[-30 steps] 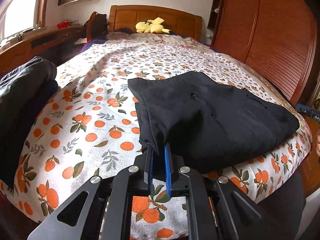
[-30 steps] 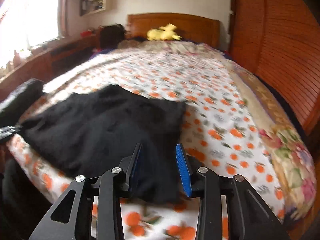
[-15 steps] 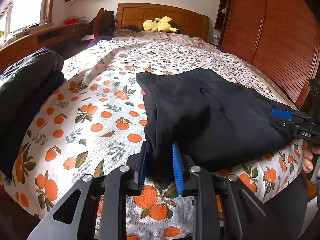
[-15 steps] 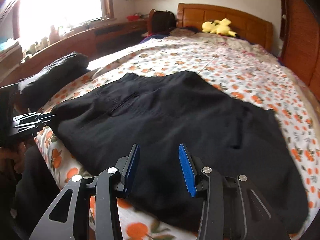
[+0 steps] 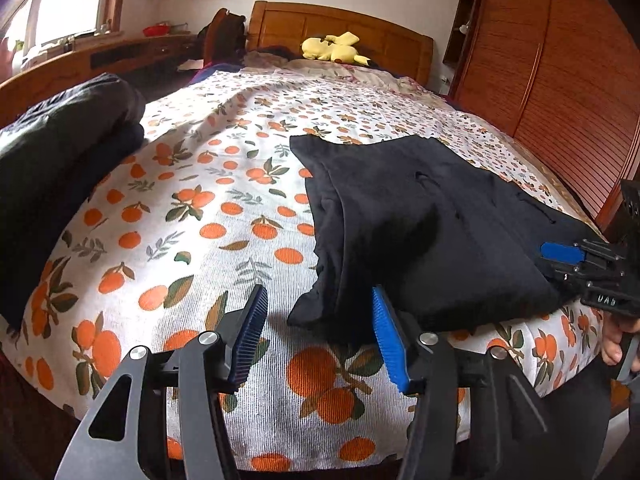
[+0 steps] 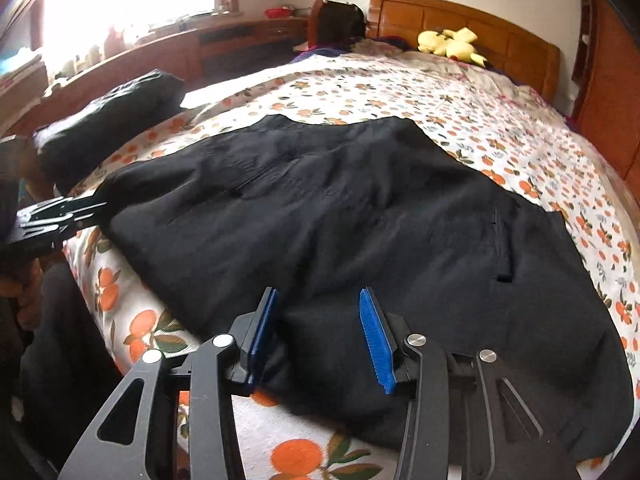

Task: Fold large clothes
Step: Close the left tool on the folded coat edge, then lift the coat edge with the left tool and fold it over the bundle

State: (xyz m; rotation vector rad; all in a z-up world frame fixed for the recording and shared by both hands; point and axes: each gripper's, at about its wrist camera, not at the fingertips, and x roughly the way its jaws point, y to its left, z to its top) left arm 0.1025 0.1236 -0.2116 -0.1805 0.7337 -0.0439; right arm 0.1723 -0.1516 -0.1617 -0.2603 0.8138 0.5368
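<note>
Both hand-held grippers stand apart: the left hand-held gripper is opening beside the black garment, the right hand-held gripper straddling its hem unclamped. Loose cloth may unfold off the bed.

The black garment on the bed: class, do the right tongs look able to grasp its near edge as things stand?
Probably yes. The right tongs stand open over the near edge of the black garment, with cloth between the pads and nothing on top. The left tongs sit off at the far corner, clear of the way.
</note>
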